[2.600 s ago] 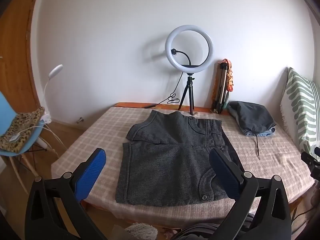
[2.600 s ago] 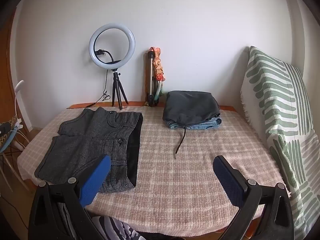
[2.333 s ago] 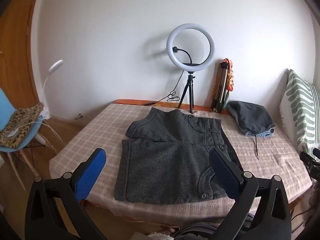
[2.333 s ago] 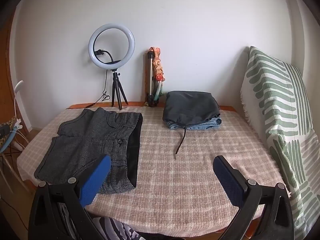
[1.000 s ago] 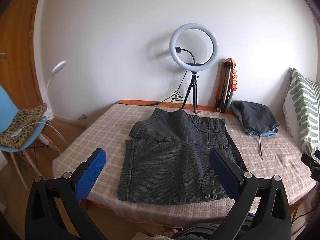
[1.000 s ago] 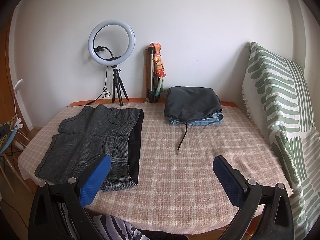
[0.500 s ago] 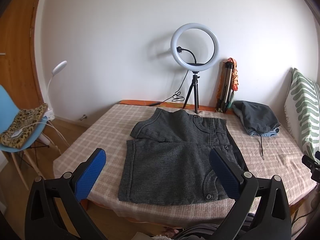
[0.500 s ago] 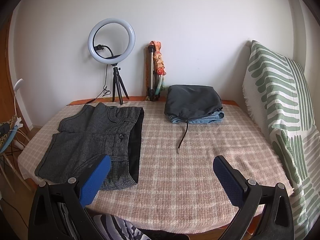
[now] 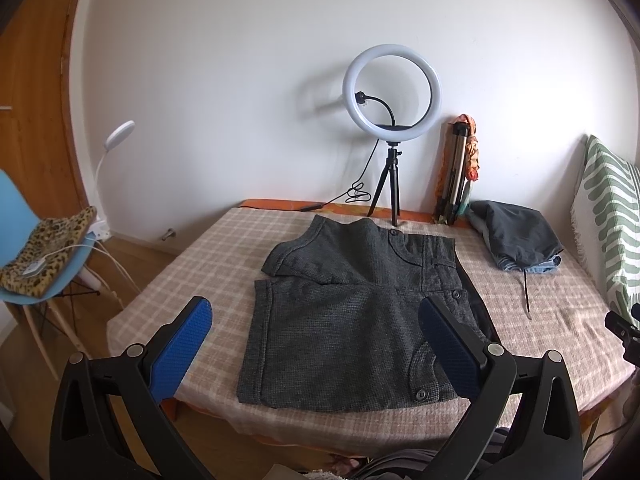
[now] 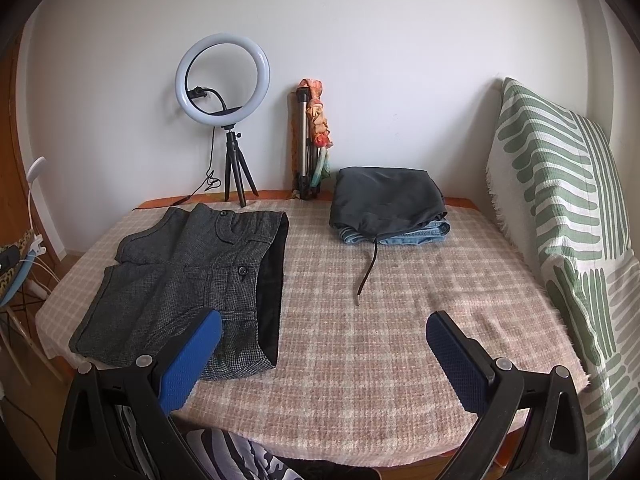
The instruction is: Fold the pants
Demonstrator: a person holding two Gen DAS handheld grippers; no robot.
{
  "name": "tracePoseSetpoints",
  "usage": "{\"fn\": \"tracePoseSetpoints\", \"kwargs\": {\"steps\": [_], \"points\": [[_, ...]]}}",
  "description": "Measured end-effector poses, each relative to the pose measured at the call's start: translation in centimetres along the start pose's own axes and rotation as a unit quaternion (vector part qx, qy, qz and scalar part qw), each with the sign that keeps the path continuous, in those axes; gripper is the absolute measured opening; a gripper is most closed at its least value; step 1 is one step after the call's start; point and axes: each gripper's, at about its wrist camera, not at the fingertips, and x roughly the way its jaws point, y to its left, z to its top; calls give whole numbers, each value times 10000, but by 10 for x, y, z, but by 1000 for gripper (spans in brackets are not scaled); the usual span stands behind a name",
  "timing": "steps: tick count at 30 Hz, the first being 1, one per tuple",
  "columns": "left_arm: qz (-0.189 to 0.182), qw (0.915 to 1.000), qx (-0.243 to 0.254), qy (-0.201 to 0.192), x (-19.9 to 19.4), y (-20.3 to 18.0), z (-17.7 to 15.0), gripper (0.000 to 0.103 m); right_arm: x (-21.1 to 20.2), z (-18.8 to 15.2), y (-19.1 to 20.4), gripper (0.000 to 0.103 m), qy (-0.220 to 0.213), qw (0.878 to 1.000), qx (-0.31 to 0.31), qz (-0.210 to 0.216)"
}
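Dark grey tweed shorts [image 9: 356, 312] lie flat on the checked tablecloth [image 9: 216, 264], legs to the left, waistband with black lining to the right. They also show at the left of the right wrist view [image 10: 192, 276]. My left gripper [image 9: 316, 320] is open and empty, held above the table's near edge in front of the shorts. My right gripper [image 10: 324, 330] is open and empty, above the near edge, right of the waistband.
A stack of folded clothes [image 10: 390, 206] with a loose drawstring [image 10: 368, 268] sits at the back. A ring light on a tripod [image 9: 394, 128] and a folded tripod [image 10: 308, 140] stand by the wall. A green-striped cushion [image 10: 560, 216] is at right, a blue chair [image 9: 36, 264] at left.
Both grippers have drifted slightly forward and to the left; the scene has shifted a little in both views. The shorts have not moved. Both grippers stay open.
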Motion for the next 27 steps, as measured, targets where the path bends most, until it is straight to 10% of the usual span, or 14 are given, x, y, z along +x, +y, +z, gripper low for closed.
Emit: {"fn": "tracePoseSetpoints", "kwargs": {"steps": [27], "points": [[330,9991,255,92,38,36,5,103,33,50,4,103,-48,9992,-394,90]]}}
